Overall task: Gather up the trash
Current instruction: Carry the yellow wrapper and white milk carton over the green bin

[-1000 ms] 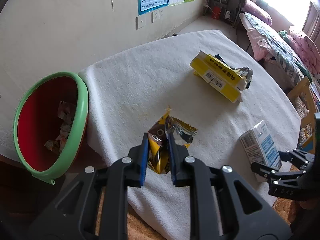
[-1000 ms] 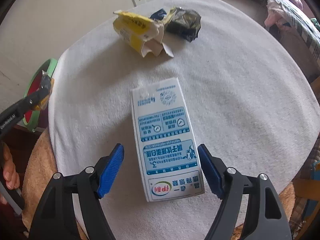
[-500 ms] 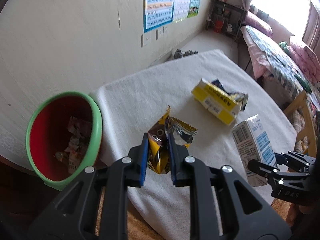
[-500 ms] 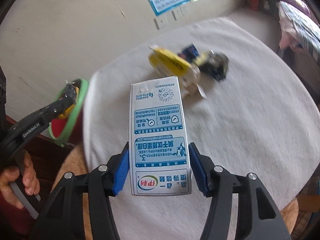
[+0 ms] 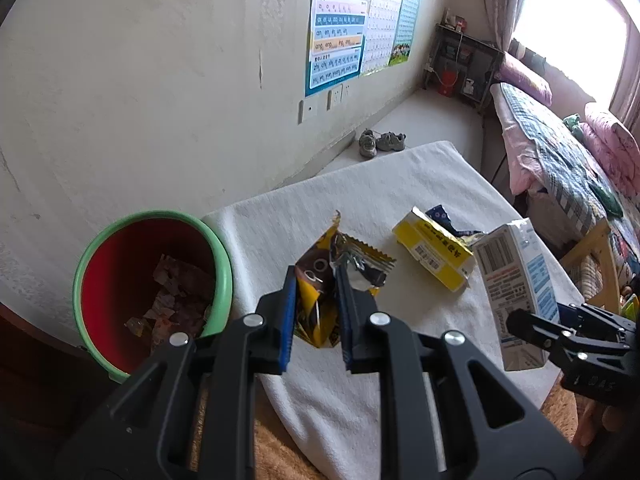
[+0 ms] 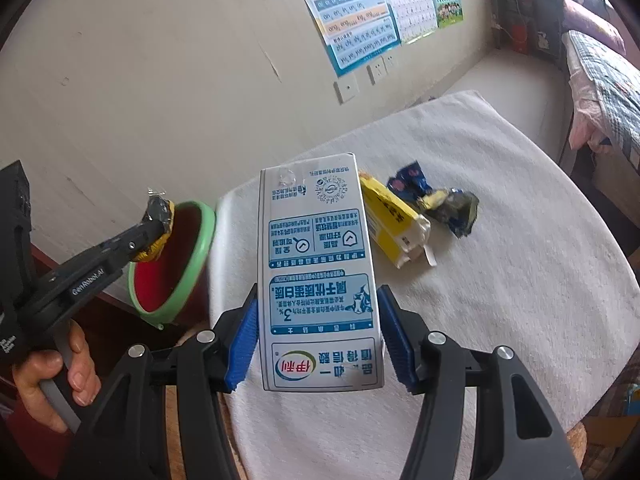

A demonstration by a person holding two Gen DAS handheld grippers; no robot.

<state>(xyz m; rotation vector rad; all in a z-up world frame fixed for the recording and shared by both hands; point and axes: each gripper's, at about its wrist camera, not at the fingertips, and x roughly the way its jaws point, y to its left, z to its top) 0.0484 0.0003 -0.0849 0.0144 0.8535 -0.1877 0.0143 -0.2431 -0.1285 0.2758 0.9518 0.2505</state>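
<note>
Trash fills both grippers: left gripper (image 5: 316,312) clamps a yellow snack wrapper (image 5: 336,280) beside the red bin (image 5: 152,288) at its left; right gripper (image 6: 316,336) pinches a milk carton (image 6: 320,280) above the table (image 6: 520,280).

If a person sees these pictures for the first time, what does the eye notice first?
Probably the white-and-blue milk carton, held up between the right tongs in the foreground. Next, the red bin with a green rim beside the table, and the yellow snack wrapper pinched in the left tongs.
</note>
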